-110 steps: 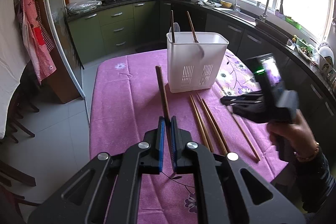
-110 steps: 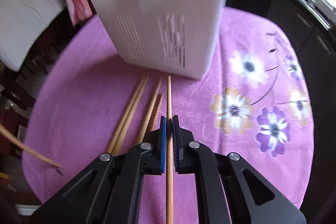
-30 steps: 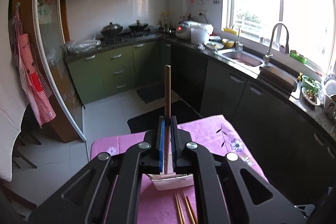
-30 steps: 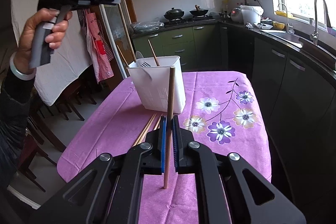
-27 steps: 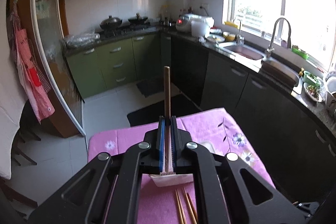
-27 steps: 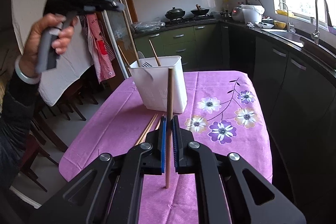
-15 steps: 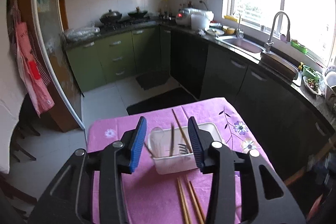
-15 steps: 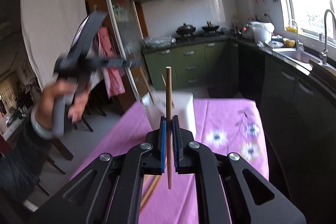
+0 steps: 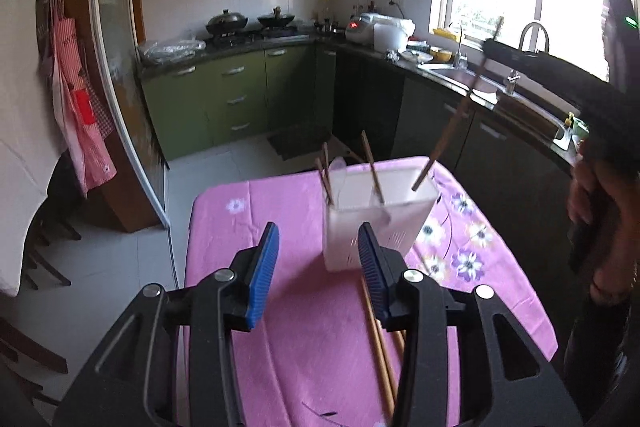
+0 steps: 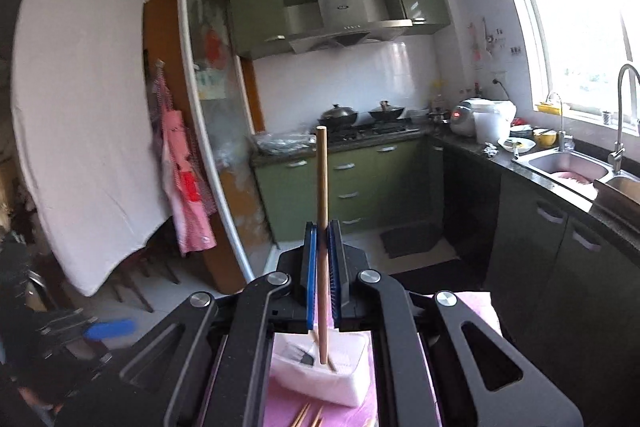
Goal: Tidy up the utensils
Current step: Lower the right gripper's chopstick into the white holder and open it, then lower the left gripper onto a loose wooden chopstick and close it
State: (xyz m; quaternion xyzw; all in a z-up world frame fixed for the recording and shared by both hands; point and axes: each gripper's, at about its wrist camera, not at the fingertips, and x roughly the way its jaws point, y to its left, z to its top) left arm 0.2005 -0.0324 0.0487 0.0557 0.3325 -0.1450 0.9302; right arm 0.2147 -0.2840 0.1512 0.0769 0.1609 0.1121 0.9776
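Note:
A white slotted utensil holder (image 9: 376, 223) stands on the purple flowered tablecloth (image 9: 304, 339). It holds chopsticks (image 9: 370, 169) and a pale spoon (image 9: 340, 171). My left gripper (image 9: 318, 267) is open and empty, held back from the holder. My right gripper (image 10: 322, 275) is shut on a wooden chopstick (image 10: 321, 211), held upright above the holder (image 10: 320, 375); in the left wrist view that chopstick (image 9: 448, 135) slants down with its tip just inside the holder's right end. Loose chopsticks (image 9: 380, 351) lie on the cloth in front of the holder.
Green kitchen cabinets (image 9: 224, 99) and a stove with woks (image 9: 248, 23) are behind. A dark counter with a sink (image 9: 480, 79) runs along the right under a window. A red apron (image 9: 80, 107) hangs at the left. Chairs stand at the table's left.
My left gripper opened, let its chopstick drop into the holder and drew back. My right gripper rose with its chopstick and moved over the holder.

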